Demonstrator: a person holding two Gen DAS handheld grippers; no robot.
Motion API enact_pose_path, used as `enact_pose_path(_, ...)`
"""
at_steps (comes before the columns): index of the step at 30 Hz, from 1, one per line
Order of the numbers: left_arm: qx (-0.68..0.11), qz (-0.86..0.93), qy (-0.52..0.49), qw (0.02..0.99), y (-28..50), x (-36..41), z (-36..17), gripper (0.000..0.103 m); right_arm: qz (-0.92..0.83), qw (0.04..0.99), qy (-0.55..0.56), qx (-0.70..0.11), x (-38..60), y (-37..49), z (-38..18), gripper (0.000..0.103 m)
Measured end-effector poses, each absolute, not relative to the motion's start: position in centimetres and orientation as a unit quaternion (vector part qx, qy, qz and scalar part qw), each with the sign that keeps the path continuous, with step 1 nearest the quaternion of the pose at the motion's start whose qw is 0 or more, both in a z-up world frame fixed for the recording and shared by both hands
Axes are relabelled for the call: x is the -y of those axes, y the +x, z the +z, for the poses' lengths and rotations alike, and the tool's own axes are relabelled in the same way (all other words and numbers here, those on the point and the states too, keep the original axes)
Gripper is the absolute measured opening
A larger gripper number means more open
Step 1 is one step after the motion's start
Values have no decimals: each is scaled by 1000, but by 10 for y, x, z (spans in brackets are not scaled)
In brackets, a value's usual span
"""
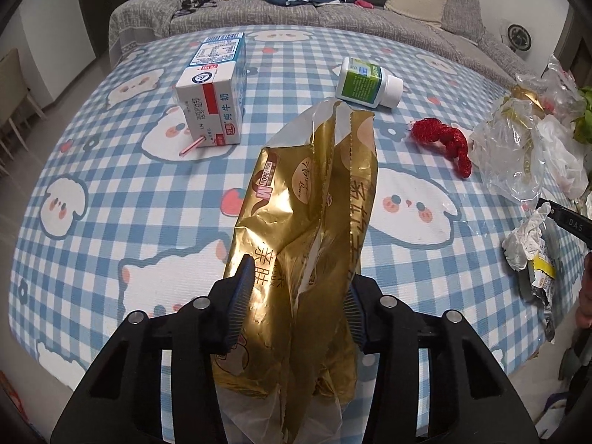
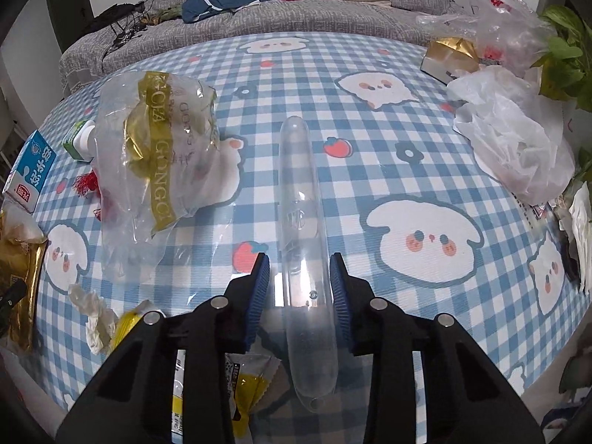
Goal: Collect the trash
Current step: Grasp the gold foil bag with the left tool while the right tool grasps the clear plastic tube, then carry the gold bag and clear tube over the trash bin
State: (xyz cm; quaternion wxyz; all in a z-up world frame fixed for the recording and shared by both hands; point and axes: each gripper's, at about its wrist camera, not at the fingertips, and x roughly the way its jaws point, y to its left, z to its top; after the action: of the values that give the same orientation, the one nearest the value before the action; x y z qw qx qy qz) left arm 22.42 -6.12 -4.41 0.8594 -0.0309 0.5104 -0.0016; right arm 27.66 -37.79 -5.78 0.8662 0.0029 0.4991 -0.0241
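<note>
My left gripper (image 1: 298,292) is shut on a crumpled gold foil wrapper (image 1: 307,199), held above the checked tablecloth (image 1: 111,192). My right gripper (image 2: 299,281) has its blue pads on both sides of a long clear plastic tube-like piece (image 2: 299,199); small gaps show between pads and plastic, so the grip is unclear. Other trash on the table: a milk carton with a pink straw (image 1: 214,92), a white bottle with a green label (image 1: 366,83), a red tinsel scrap (image 1: 442,140), a clear bag with gold print (image 2: 159,148) and a yellow snack wrapper (image 2: 244,388).
Crumpled clear and white plastic bags (image 2: 514,140), a gold box (image 2: 449,53) and a green plant (image 2: 566,55) crowd the table's right side. A grey sofa (image 1: 333,11) with clothes stands behind the table. White crumpled paper (image 2: 96,314) lies near the front edge.
</note>
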Motion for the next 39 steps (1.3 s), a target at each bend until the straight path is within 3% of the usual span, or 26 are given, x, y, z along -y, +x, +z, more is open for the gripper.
enact_pose_path(2,-514,-6,-31,857,223,62,-46,28,-27,865,6,-501,379,279,-60,25)
enact_pose_path(3,-514,-10,-32,857,223,63,-46,17,-28,865,9,-501,380,279,-61,25)
enact_pose_path(7,-511,-15,-36,859,216,61,-43,6,-35,868,9,-495,379,276,-60,25)
enact_pose_path(25,-466,-38,-16,884,135,69,-13,5,-58,890,0,-452,379,174,-24,25)
enact_pose_path(39,-449,-34,-22,892,76,55,-1,5,-16,912,-5,-409,325,114,20,25)
